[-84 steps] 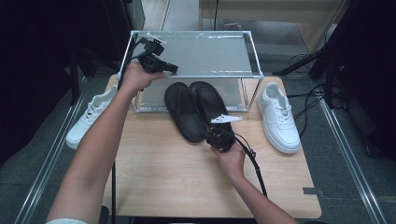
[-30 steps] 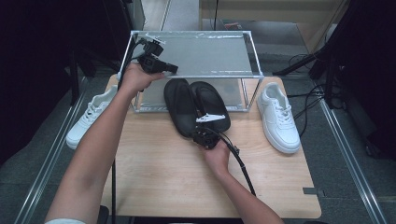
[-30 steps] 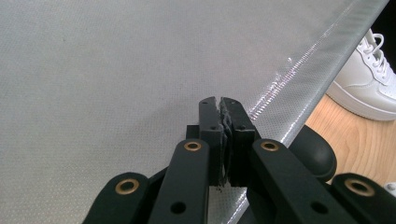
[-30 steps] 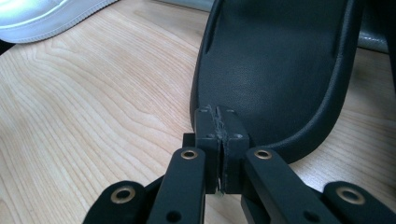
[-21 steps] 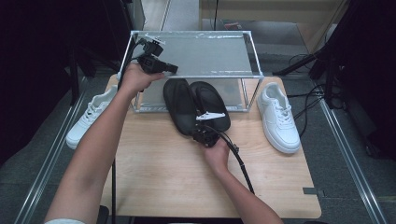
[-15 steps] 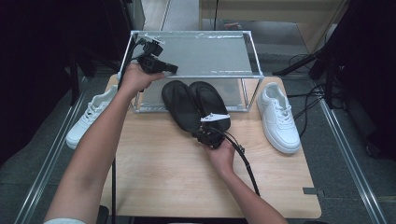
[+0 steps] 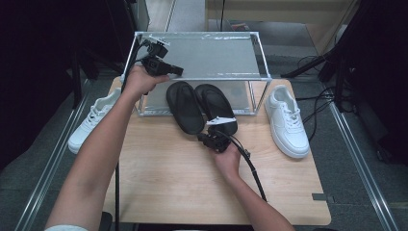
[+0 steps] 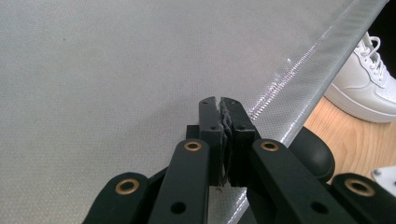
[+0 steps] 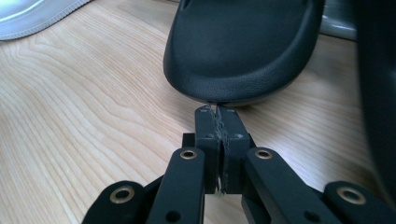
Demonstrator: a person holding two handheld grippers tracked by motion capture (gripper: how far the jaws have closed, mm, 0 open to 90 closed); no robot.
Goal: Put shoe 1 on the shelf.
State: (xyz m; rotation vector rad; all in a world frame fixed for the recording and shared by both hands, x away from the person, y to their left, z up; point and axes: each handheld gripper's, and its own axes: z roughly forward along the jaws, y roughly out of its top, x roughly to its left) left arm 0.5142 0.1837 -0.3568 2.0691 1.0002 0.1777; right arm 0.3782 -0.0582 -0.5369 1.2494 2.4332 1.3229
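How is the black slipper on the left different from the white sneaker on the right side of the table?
The left black slipper is black, open-backed and laceless; the white sneaker is white, closed and laced. The slipper lies partly under the rack's shelf, near the table's middle; the sneaker stands outside the rack, toward the table's right edge. The shut right tongs point at the slipper's near end; nothing is near the sneaker. Both rest sole-down on the wooden table.

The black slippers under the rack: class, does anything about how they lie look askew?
Yes. The left slipper lies angled, its heel end swung toward the right slipper and sticking out from under the rack onto the table. The shut right gripper sits at that heel.
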